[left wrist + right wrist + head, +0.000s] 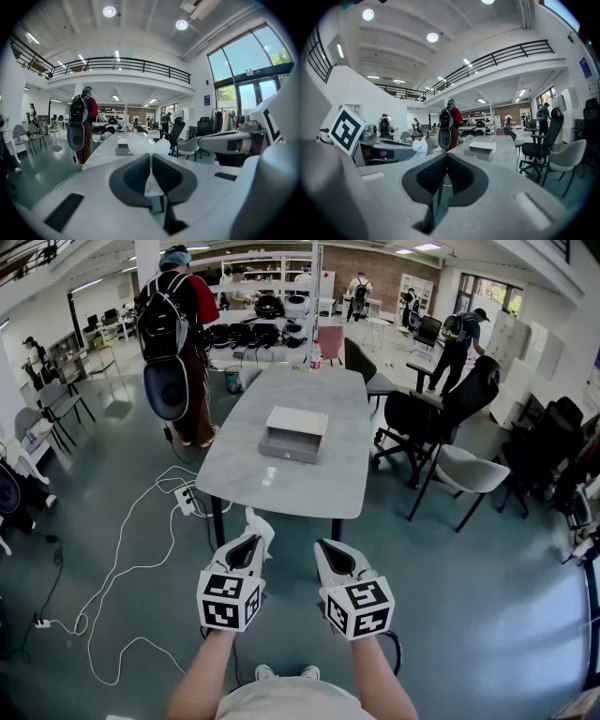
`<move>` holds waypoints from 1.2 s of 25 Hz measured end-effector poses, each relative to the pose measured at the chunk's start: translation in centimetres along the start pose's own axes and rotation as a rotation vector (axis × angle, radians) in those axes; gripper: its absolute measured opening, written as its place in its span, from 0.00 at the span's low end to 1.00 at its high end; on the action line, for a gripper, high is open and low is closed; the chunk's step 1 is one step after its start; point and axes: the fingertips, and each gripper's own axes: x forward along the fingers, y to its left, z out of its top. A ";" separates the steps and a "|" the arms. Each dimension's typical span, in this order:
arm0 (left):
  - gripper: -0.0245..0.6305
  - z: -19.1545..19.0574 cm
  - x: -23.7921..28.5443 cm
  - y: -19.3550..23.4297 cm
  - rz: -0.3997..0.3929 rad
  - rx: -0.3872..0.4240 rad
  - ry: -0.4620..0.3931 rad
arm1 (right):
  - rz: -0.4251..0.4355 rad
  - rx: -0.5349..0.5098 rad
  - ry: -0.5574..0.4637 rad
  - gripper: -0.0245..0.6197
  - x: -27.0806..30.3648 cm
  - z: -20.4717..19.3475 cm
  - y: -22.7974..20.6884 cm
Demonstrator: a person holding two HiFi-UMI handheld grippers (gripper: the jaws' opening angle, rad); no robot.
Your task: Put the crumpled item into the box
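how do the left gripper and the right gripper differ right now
The left gripper is clamped on crumpled white paper; the right gripper is closed on nothing. In the head view, paper sticks out past the left gripper's tips, while the right gripper's tips are bare. Both sit side by side short of the table, pointing toward the box.

The crumpled item (146, 145) is being pinched between the dark pads of the left gripper (151, 157), whose jaws are being pressed together on it, with its white folds bulging out past the tips. Beyond them, the box (123, 149) is lying on the long grey table (103, 153). A person with a backpack (82, 124) is standing by the table's left side, and the right gripper (206, 139) is being held just to the right.
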 end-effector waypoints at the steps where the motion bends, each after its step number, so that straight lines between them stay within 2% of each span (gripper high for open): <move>1: 0.07 0.1 0.1 -0.1 0.001 0.000 0.000 | -0.002 0.005 -0.003 0.05 0.0 0.0 -0.2; 20: 0.07 0.2 4.0 -2.2 0.034 0.001 0.027 | 0.064 0.047 0.023 0.05 1.0 -1.3 -4.2; 30: 0.07 0.6 9.5 1.2 -0.021 0.001 0.042 | 0.024 0.068 0.056 0.05 6.5 -1.3 -6.4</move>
